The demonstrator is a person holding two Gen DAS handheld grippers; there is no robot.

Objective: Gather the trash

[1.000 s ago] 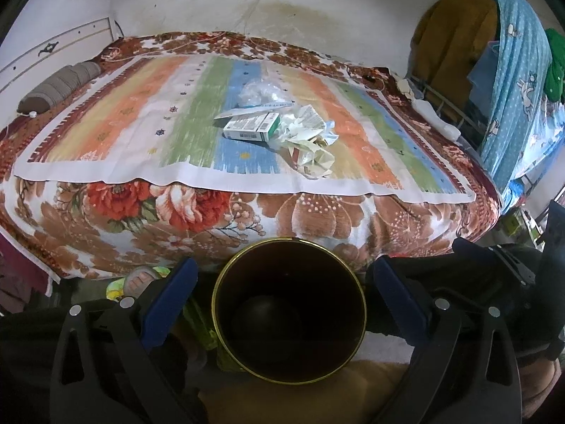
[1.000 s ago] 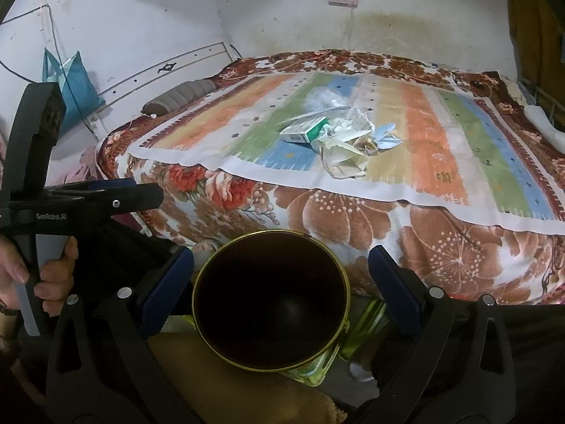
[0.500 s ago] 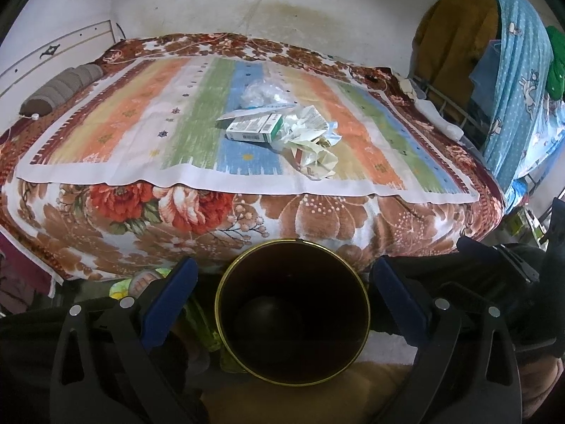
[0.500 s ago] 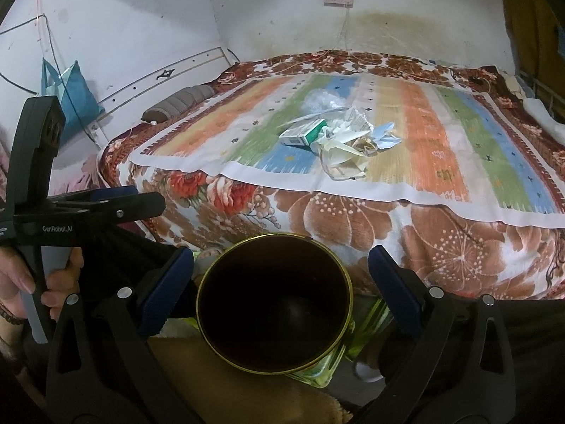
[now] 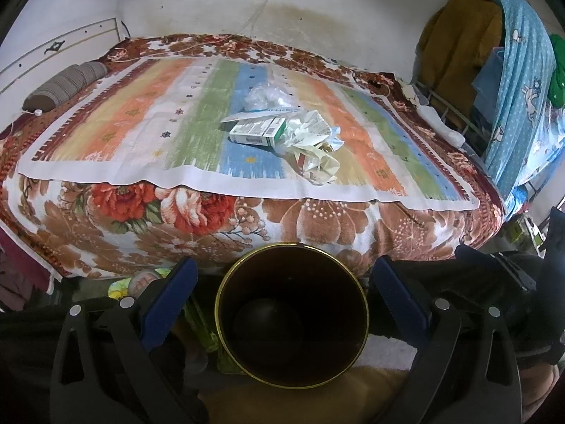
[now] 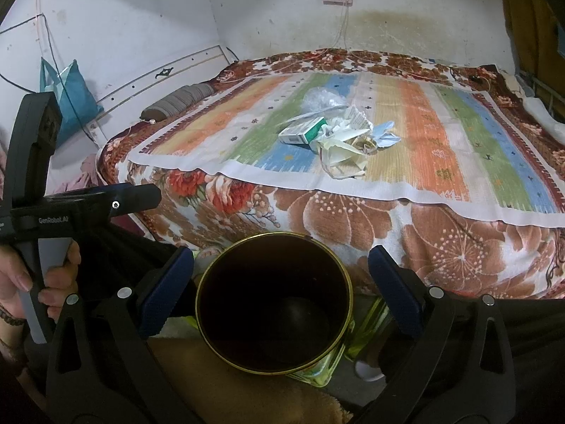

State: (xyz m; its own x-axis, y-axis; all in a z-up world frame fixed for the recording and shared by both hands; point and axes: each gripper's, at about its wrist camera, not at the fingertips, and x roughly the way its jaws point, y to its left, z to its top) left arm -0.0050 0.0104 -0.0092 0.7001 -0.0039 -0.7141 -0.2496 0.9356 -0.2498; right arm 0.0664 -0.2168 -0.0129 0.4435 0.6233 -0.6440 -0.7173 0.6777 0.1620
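A pile of trash lies mid-bed on a striped cloth [image 5: 123, 134]: a green-and-white carton [image 5: 257, 130], crumpled paper [image 5: 314, 155] and a clear plastic bag [image 5: 268, 97]. The pile also shows in the right wrist view, with the carton [image 6: 302, 134] and paper [image 6: 344, 148]. A dark round bin with a gold rim [image 5: 219, 304] stands on the floor in front of the bed, also in the right wrist view [image 6: 197, 293]. My left gripper [image 5: 285, 282] and right gripper [image 6: 280, 275] are both open and empty, each hanging above the bin, well short of the trash.
The bed [image 5: 247, 226] has a floral blanket and a striped bolster [image 5: 63, 86] at its left. Clothes hang on a rack [image 5: 494, 70] at the right. A blue bag [image 6: 67, 95] hangs on the left wall. The left gripper's body [image 6: 70, 205] shows at the right view's left.
Both views have shifted slightly; the bin and bed sit a little differently in frame. Both grippers stay open and empty.
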